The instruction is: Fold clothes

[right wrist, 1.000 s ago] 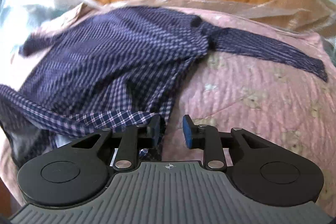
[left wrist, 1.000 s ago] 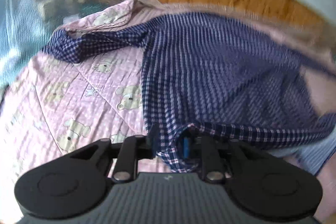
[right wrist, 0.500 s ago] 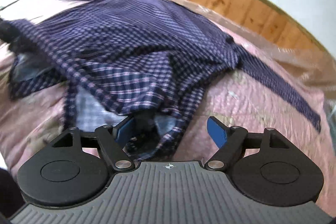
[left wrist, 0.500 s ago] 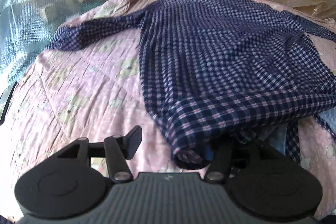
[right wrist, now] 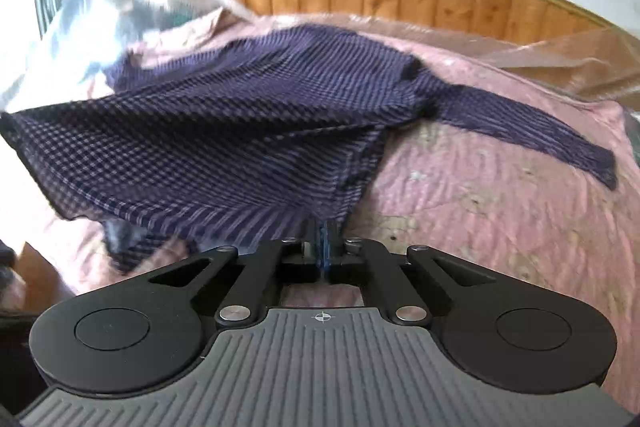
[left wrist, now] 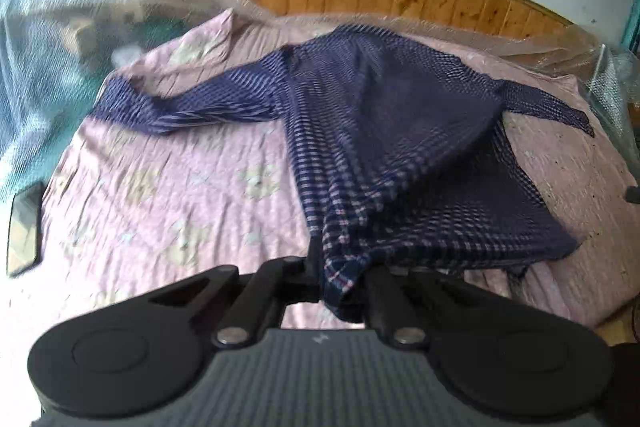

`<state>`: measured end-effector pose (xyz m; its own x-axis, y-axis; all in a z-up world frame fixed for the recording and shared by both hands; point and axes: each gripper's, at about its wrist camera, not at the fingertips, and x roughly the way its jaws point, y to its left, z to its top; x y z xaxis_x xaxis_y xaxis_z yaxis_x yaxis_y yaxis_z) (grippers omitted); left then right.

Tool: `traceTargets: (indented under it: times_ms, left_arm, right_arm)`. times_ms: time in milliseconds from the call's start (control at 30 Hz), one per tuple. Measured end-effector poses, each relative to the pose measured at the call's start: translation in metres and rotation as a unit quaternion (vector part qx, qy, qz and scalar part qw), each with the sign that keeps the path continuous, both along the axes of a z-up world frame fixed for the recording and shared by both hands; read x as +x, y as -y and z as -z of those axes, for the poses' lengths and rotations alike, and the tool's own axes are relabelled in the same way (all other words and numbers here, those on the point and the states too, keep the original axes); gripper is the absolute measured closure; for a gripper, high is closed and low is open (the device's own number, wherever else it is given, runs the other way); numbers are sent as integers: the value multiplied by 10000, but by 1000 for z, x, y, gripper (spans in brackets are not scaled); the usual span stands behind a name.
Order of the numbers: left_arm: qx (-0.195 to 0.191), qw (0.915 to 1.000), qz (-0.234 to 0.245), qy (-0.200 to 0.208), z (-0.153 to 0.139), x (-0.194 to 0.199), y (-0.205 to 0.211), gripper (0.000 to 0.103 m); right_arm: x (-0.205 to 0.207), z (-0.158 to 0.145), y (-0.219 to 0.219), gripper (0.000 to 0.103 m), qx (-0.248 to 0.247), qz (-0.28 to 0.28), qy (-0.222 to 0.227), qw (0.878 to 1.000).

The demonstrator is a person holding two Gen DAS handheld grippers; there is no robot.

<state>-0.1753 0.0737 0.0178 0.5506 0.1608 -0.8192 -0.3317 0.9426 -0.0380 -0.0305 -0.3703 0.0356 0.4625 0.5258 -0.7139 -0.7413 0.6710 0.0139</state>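
Shirt (left wrist: 384, 131) hem blurred, bunched over both grippers' jaws

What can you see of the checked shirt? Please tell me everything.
The shirt is navy with a fine pale check, thin woven cloth by its look, blurred here. It lies spread on the pink quilt, sleeves out to both sides. Its near hem is lifted: the left gripper and the right gripper each pinch one hem corner.
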Motion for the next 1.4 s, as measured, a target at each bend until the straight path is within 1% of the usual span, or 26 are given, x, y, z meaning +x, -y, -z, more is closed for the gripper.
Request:
traceTargets:
  times_ms: [33,67,133,200,233,267,300,333,367,467,533,600,700,833,867,900,967,1000,1033,1067,1100,1133,1167,1233,1300,1400]
  left_arm:
    - [164,9996,-87,-211,11,3,-5,93]
    - [272,9989,-155,-362,23,6,-8,89]
    - [298,9982,-225,-466,56,12,-10,87]
    - [255,9981,-296,-476,77,14,-6,83]
    - [218,9982,-331,-459,85,15,-2,84]
    - [180,9982,-366,-442,93,15,1,84]
    - [123,9983,-409,-388,98,15,4,83]
    - [33,9986,-463,-269,98,14,7,83]
    - [-42,9986,-506,-137,95,14,8,83]
    - [-203,9977,-564,321,78,14,6,85]
    - [-382,9958,-535,630,63,18,0,92]
    - [-553,9930,-514,910,47,22,-7,92]
    - [-710,9904,-453,1098,29,32,-18,92]
    - [-773,9907,-414,1039,24,54,-26,92]
    - [-776,9910,-409,1007,23,57,-26,92]
    - [-778,9913,-422,974,22,60,-28,92]
    - [-842,9911,-456,924,20,66,-31,93]
    - [-911,9903,-465,944,18,67,-32,94]
    - [-980,9894,-475,965,16,68,-33,94]
    - [-1042,9885,-468,991,14,68,-34,94]
    - [-1092,9877,-435,1027,11,68,-35,94]
    - [-1129,9871,-392,1063,8,69,-36,94]
    - [-1134,9868,-349,1105,6,69,-37,94]
    - [-1087,9862,-329,1204,0,65,-38,95]
    - [-1072,9852,-364,1284,-2,61,-42,96]
    - [-1140,9840,-426,1301,3,57,-48,96]
  right_arm:
    - [-3,0,1,103,-138,55,62,9999]
    - [-5,3,1,103,-284,112,108,9995]
    - [-1,28,-5,101,-605,240,54,9979]
    - [4,59,-17,89,-758,232,-175,9967]
    - [-4,67,-23,85,-832,117,-38,9965]
    - [-13,75,-29,73,-905,3,99,9958]
    - [-21,82,-36,50,-971,-131,250,9949]
    - [-30,86,-42,31,-1003,-338,449,9934]
    - [-38,91,-47,26,-1024,-551,641,9912]
    - [-50,107,-69,24,-1261,-1012,1024,9815]
    - [-53,116,-87,24,-1385,-1199,1210,9756]
    - [-56,118,-104,23,-1416,-1342,1385,9710]
    - [-53,114,-132,26,-1548,-1142,1829,9641]
    - [-17,99,-132,34,-1361,418,1860,9722]
    - [-13,94,-129,36,-1270,633,1839,9726]
    - [-12,89,-127,35,-1147,755,1807,9739]
    - [-32,76,-131,35,-660,300,1669,9833]
    - [-41,72,-134,31,-490,105,1632,9853]
    - [-45,79,-144,26,-601,38,1725,9832]
    - [-49,85,-155,16,-712,-30,1819,9807]
    - [-54,92,-165,11,-822,-98,1911,9781]
    - [-58,98,-175,11,-933,-166,2003,9751]
    - [-63,105,-185,12,-1043,-234,2095,9720]
    - [-71,118,-205,20,-1262,-370,2277,9648]
    - [-76,130,-220,40,-1485,-394,2449,9573]
    - [-30,139,-175,41,-1770,684,2317,9541]
